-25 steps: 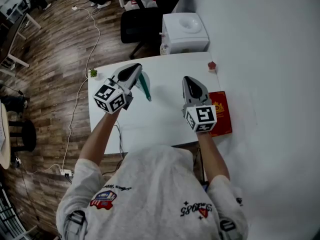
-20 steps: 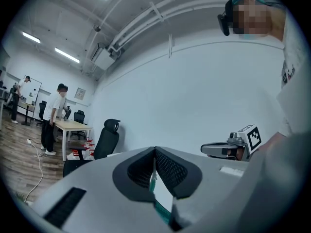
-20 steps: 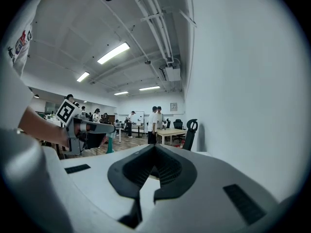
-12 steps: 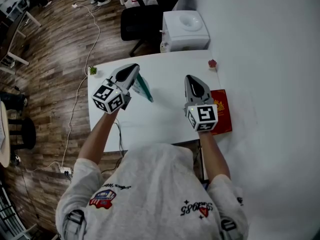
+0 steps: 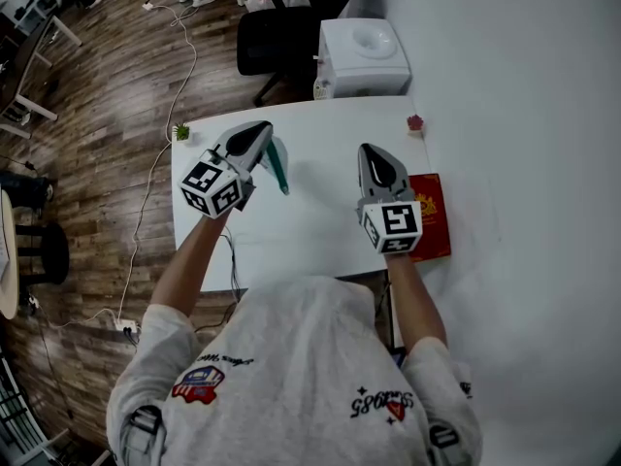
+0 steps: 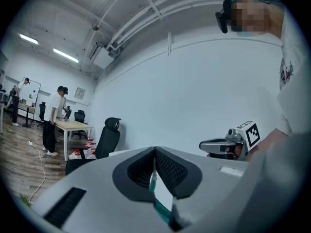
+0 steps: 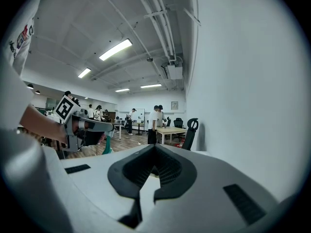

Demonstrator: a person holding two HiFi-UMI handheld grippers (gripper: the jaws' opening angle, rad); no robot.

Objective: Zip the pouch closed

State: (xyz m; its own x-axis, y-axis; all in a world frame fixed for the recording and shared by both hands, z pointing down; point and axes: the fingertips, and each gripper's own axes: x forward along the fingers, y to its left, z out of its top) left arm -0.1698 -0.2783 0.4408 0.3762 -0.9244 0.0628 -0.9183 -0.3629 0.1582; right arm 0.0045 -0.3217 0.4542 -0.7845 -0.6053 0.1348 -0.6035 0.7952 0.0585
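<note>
A teal pouch [image 5: 278, 169] hangs above the white table [image 5: 291, 236], and my left gripper [image 5: 262, 134] is shut on its top edge. In the left gripper view the pouch's teal-and-white edge [image 6: 158, 198] runs down from between the closed pads. My right gripper [image 5: 374, 151] is held over the table's right half, apart from the pouch, shut with nothing in it. The right gripper view shows its jaws closed and empty [image 7: 154, 150], with the left gripper [image 7: 87, 127] and the hanging pouch [image 7: 107, 147] off to the left.
A red booklet [image 5: 430, 216] lies at the table's right edge. A small red object [image 5: 415, 122] sits at the far right corner and a tiny green plant [image 5: 181, 132] at the far left corner. Behind the table stand a white appliance [image 5: 361, 58] and a black chair [image 5: 281, 42].
The pouch has swung a little under the left gripper. Both grippers stay almost where they were and remain shut.
</note>
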